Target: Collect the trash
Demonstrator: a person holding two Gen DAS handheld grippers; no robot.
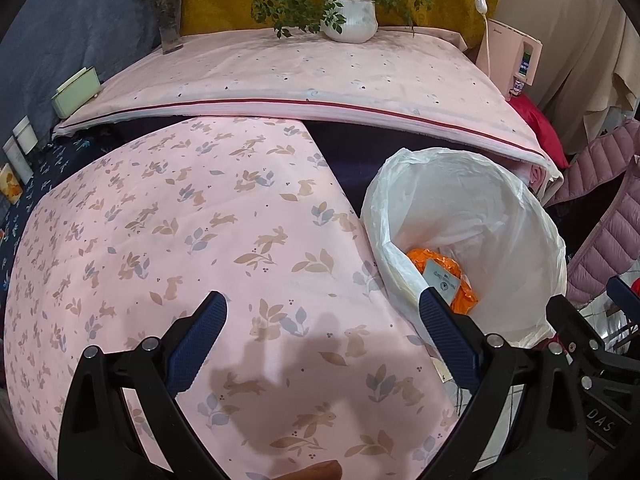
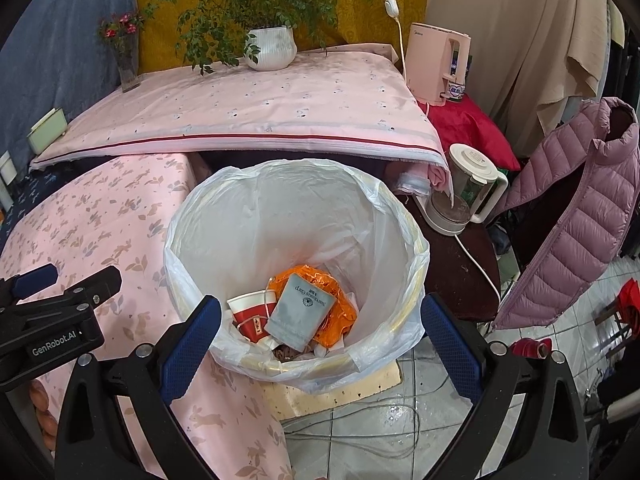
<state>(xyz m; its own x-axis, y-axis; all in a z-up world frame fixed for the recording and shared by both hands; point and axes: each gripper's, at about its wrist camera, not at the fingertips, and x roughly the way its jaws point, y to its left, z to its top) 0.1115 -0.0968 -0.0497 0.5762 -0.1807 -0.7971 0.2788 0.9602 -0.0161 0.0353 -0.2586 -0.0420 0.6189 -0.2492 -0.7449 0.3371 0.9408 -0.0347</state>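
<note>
Down in the one trash bin (image 2: 296, 264) lie three things: an orange wrapper (image 2: 340, 312), a grey pouch (image 2: 300, 312) and a red paper cup (image 2: 250, 314). Both the left gripper (image 1: 322, 320) and right gripper (image 2: 320, 320) are spread wide, holding nothing. Only the right view shows the cup (and one kettle (image 2: 468, 192) far right).
</note>
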